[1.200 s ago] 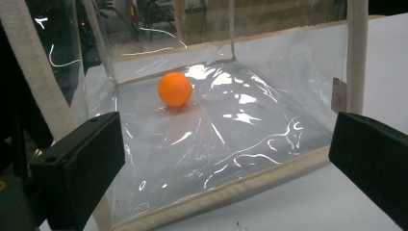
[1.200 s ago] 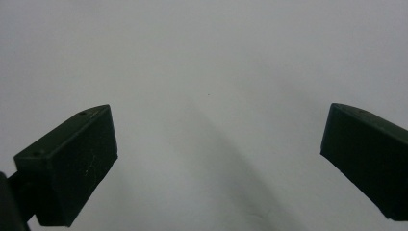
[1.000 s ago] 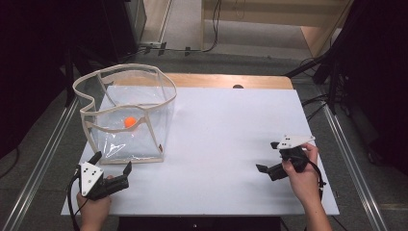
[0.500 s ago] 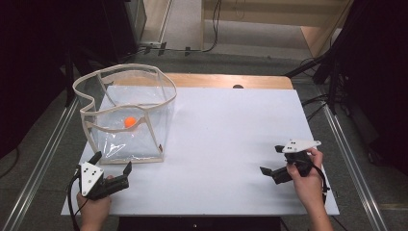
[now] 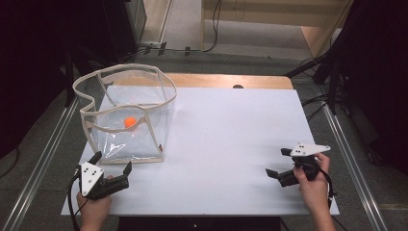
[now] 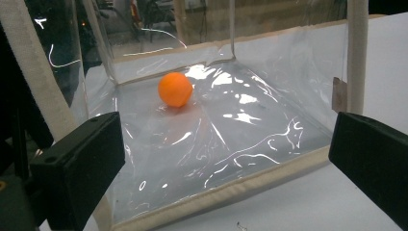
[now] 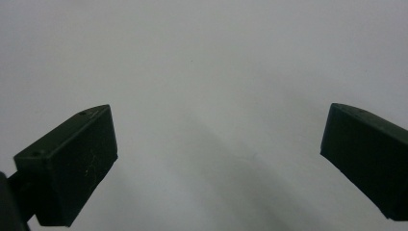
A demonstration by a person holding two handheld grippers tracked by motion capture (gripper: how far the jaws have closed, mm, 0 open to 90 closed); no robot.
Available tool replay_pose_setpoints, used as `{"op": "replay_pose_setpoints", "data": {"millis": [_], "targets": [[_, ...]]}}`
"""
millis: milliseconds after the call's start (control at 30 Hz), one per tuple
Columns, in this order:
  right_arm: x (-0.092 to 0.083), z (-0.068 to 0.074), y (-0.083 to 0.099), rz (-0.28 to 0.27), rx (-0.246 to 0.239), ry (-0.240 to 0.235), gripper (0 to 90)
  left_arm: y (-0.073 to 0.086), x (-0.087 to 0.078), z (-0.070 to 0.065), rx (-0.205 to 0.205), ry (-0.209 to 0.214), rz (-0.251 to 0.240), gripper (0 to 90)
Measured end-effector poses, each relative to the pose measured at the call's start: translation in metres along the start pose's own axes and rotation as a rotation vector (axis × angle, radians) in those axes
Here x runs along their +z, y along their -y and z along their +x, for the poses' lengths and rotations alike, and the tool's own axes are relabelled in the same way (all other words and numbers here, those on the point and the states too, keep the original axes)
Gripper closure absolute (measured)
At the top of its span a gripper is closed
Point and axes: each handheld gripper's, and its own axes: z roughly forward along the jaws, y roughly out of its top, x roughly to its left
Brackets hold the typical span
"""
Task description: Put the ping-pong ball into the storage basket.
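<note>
A clear plastic bag (image 5: 154, 132) with beige trim stands open on the left of the white table (image 5: 231, 130). An orange ball (image 5: 130, 122) lies on its floor. My left gripper (image 5: 113, 161) rests at the near left, just in front of the bag, open and holding nothing. Its own view looks through the clear front wall (image 6: 269, 125) at the ball (image 6: 175, 89), which sits beyond the open left gripper (image 6: 226, 139). My right gripper (image 5: 277, 162) is at the near right, open over bare table, and the right gripper (image 7: 219, 130) has nothing between its jaws.
A wooden strip (image 5: 216, 81) runs along the table's far edge, with a small dark spot (image 5: 237, 86) on it. Metal rails (image 5: 346, 154) flank both sides. Cables lie on the floor beyond.
My right gripper has drifted slightly to the right and toward the near edge. The left gripper, bag and ball have not moved.
</note>
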Motion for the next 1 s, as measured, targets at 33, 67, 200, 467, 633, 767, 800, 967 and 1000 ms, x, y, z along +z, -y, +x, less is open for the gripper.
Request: {"op": "replay_pose_setpoints", "data": {"millis": [33, 67, 200, 467, 633, 767, 800, 967, 1000], "targets": [[-0.001, 0.0, 0.001, -0.002, 0.003, 0.001, 0.0, 0.0, 0.0, 0.0, 0.0, 0.0, -0.001, 0.0], [-0.001, -0.001, 0.002, -0.004, 0.002, 0.003, 0.0, 0.0, 0.0, 0.0, 0.0, 0.0, 0.0, 0.0], [-0.004, -0.002, 0.006, -0.015, 0.013, 0.01, 0.0, 0.0, 0.0, 0.0, 0.001, 0.0, 0.0, 0.0], [-0.011, -0.007, 0.017, -0.077, 0.029, 0.025, 0.0, 0.0, 0.0, 0.0, -0.003, -0.001, -0.002, 0.0], [-0.016, -0.01, 0.026, -0.115, 0.051, 0.04, 0.0, 0.0, 0.0, 0.0, -0.007, 0.001, -0.002, 0.0], [-0.017, -0.014, 0.034, -0.12, 0.059, 0.051, 0.0, 0.0, 0.0, 0.001, -0.007, 0.001, -0.003, 0.0], [-0.017, -0.014, 0.036, -0.119, 0.062, 0.054, 0.0, 0.0, 0.0, 0.001, -0.007, 0.001, -0.003, 0.0], [-0.016, -0.016, 0.039, -0.131, 0.065, 0.054, 0.0, 0.0, 0.0, 0.001, -0.01, 0.001, -0.006, 0.0], [-0.015, -0.016, 0.039, -0.133, 0.063, 0.053, 0.0, 0.0, 0.0, 0.001, -0.011, 0.001, -0.006, 0.0]]}}
